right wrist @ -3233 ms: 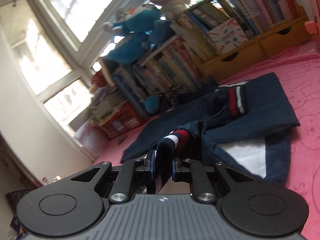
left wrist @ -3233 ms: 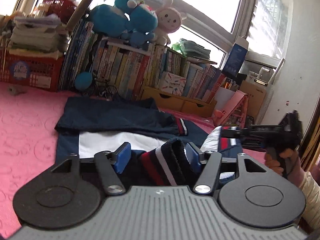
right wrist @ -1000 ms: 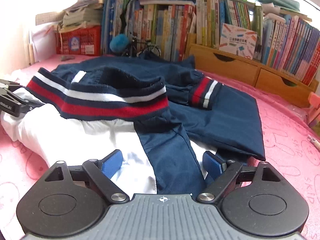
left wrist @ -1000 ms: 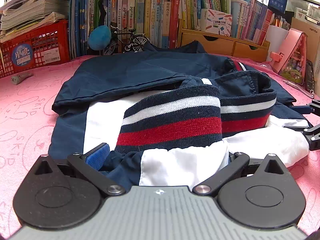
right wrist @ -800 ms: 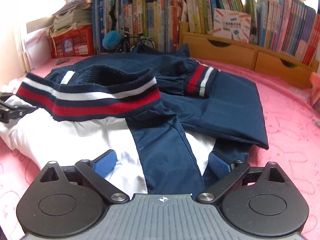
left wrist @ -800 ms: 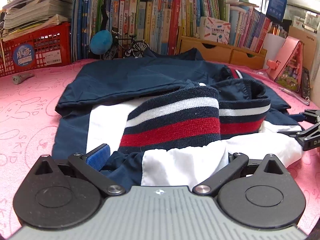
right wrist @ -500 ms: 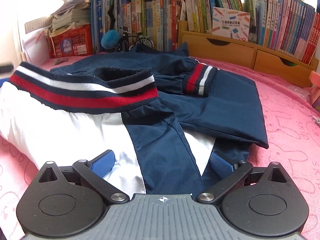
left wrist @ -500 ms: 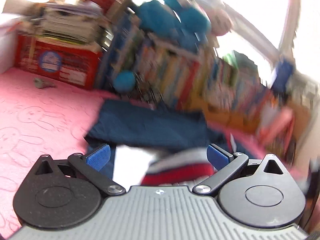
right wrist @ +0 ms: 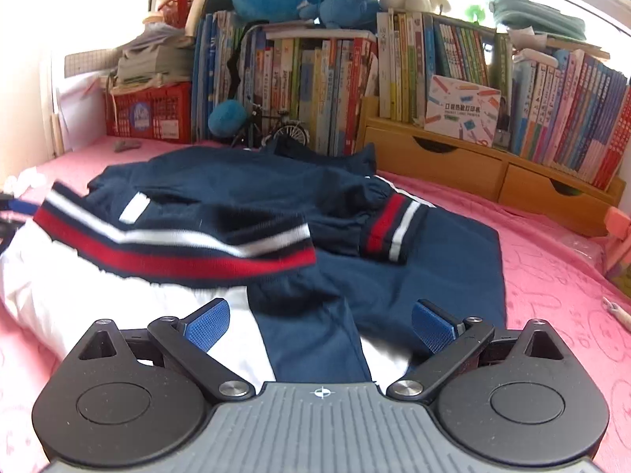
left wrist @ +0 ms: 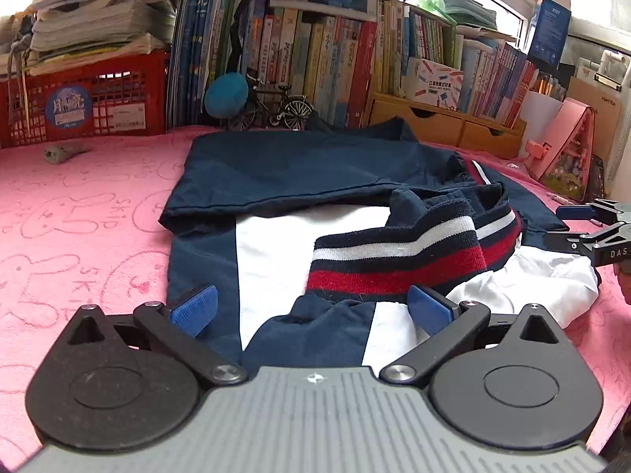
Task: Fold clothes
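A navy and white jacket (left wrist: 299, 165) lies folded on the pink bedspread (left wrist: 79, 216), its red, white and navy striped hem band (left wrist: 398, 260) turned up on top. My left gripper (left wrist: 311, 307) is open just in front of the fold, pads clear of the cloth. In the right wrist view the same jacket (right wrist: 434, 260) shows its hem band (right wrist: 177, 252) and a striped cuff (right wrist: 390, 232). My right gripper (right wrist: 320, 327) stands wide with its jaws closing slightly. Cloth lies in the gap, but the pads do not press on it. That gripper (left wrist: 568, 226) also shows at the jacket's right edge.
A row of books (left wrist: 315, 59), a red crate (left wrist: 79, 106) with stacked papers, wooden drawers (left wrist: 445, 126) and a toy bicycle (left wrist: 276, 110) line the far side. A pink triangular case (left wrist: 568, 149) stands at the right. A small grey object (left wrist: 59, 153) lies on the bedspread.
Both grippers held the striped hem in the air, then laid it on the jacket and let go. In the last second both pulled back, and the left one's pads came clear of the cloth.
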Action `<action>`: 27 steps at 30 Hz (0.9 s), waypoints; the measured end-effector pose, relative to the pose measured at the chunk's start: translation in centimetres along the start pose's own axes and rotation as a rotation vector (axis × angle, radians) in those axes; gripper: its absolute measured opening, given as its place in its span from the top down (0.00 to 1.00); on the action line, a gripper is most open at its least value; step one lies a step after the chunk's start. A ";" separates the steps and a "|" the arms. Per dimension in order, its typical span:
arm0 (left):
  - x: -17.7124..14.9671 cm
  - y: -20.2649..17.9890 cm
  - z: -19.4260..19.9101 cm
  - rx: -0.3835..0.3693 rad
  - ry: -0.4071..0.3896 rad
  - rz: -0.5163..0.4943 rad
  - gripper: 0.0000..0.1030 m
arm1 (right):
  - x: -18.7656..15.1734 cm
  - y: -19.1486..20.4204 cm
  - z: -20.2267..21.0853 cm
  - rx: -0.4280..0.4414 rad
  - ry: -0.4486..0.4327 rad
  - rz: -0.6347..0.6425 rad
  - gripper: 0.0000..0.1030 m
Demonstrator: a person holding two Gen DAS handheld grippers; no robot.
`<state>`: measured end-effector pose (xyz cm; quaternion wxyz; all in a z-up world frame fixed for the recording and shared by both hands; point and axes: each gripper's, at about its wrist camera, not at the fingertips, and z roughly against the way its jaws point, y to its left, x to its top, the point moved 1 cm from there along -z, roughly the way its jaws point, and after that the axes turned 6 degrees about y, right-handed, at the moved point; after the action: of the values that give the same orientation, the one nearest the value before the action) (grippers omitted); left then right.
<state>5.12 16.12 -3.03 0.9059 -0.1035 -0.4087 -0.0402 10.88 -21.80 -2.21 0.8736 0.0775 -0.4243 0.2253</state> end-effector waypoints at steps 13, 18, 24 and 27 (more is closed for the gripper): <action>-0.8 -0.4 -0.7 0.036 0.030 -0.008 0.00 | 1.7 1.3 -1.5 0.118 0.071 -0.097 0.76; -0.8 -0.4 -0.7 0.041 0.027 -0.006 0.00 | 0.8 0.6 2.8 0.017 -0.068 -0.196 0.83; -0.9 -0.6 -0.9 0.053 0.034 -0.021 0.00 | -1.4 0.1 1.5 -0.051 0.025 -0.217 0.82; -0.9 -0.6 -1.0 0.055 0.034 -0.023 0.00 | -2.1 0.3 0.2 -0.067 0.063 -0.220 0.76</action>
<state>5.13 15.31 -4.22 0.9148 -0.0730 -0.3951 -0.0410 9.47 -22.24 -3.73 0.9081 0.0874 -0.3928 0.1162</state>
